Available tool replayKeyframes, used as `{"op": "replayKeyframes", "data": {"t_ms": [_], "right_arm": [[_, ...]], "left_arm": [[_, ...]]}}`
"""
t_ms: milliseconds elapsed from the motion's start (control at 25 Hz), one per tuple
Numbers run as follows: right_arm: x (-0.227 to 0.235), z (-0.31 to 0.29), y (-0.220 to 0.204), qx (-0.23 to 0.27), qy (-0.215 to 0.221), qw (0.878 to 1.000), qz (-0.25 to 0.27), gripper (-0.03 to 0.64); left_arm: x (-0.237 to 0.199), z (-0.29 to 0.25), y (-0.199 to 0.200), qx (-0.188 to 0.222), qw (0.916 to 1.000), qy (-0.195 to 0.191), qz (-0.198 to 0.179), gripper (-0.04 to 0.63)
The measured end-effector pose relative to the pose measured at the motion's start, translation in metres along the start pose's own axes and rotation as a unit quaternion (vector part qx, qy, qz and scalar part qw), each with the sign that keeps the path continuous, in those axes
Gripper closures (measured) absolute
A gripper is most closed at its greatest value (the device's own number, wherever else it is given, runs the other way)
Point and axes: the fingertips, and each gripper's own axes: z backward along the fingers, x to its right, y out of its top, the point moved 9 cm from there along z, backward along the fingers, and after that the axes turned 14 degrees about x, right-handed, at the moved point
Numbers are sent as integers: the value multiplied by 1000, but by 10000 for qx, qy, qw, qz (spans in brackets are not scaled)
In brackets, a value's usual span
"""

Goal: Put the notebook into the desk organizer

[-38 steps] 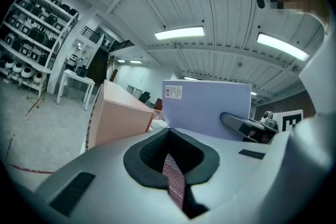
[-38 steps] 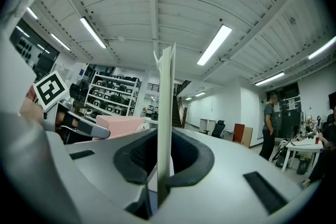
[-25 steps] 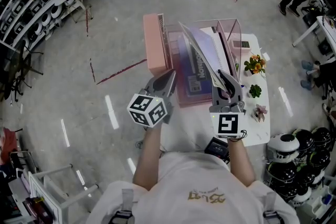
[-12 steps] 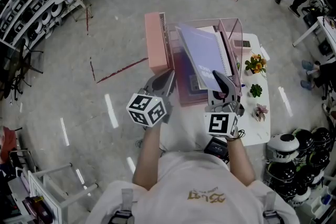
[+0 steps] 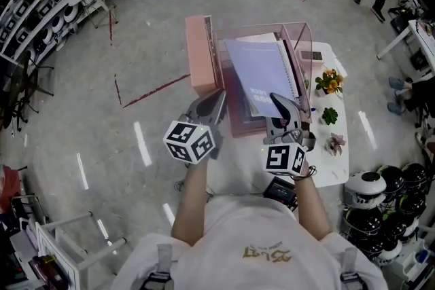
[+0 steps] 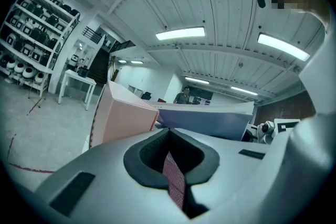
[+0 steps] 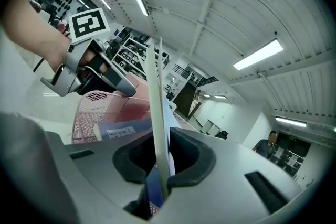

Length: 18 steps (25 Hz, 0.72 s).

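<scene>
Notebook over the desk organizer, not yet in it.

We judge the task about halfway. The right gripper, its jaws closed to a narrow gap, pinches the near edge of the purple notebook. The notebook hangs tilted above the pink desk organizer, so lowering and release are what we think is left. The left gripper has its jaws shut on a thin strip of the organizer's mesh wall at the near left corner, which we read as steadying it. A blue book already lies in the mesh tray, so the notebook's far edge has to clear it and the tall far wall. The organizer stands at the left end of the white worktop, with small potted plants just beside it on the right, leaving little room on that side.
</scene>
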Motion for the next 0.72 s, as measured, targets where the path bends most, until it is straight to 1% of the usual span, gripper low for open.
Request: {"op": "replayKeyframes", "data": {"t_ms": [160,280,480,720], "right_arm": [[-4,-2,1,-108,136,9997,158,560],[-8,-3,-5,-228,357,9986,301,560],[-12,-4,-8,-355,599,9968,383,554],[-12,-3,-14,-727,595,9938,598,548]], "left_arm": [[-2,2,1,33,10000,19,25,580],[-1,1,0,40,10000,36,24,580],[-1,2,-1,53,10000,57,32,580],[-1,4,-1,55,10000,65,28,580]]}}
